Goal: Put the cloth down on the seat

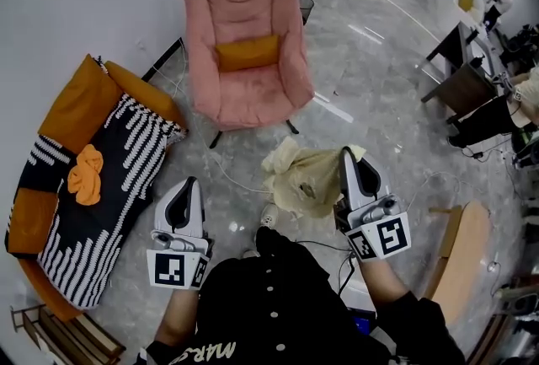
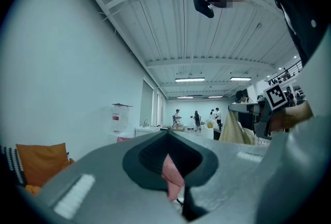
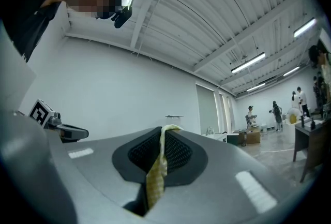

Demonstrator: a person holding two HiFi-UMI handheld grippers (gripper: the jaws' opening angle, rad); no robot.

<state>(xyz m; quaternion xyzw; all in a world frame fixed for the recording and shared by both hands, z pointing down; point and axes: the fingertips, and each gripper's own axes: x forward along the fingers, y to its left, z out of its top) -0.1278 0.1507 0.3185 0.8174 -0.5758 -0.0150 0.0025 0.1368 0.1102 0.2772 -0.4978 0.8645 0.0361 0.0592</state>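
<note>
The pink armchair [image 1: 249, 93] stands ahead, well apart from both claws. The cloth [image 1: 305, 179] hangs over the floor from the right claw [image 1: 349, 157], which is clamped on one edge. It looks light and limp, so it will probably drape and bunch. The left claw [image 1: 191, 185] is closed and empty, and could take a free corner.

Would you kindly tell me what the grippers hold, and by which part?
The right gripper pinches the pale yellow cloth at its edge; the left gripper holds nothing.
</note>
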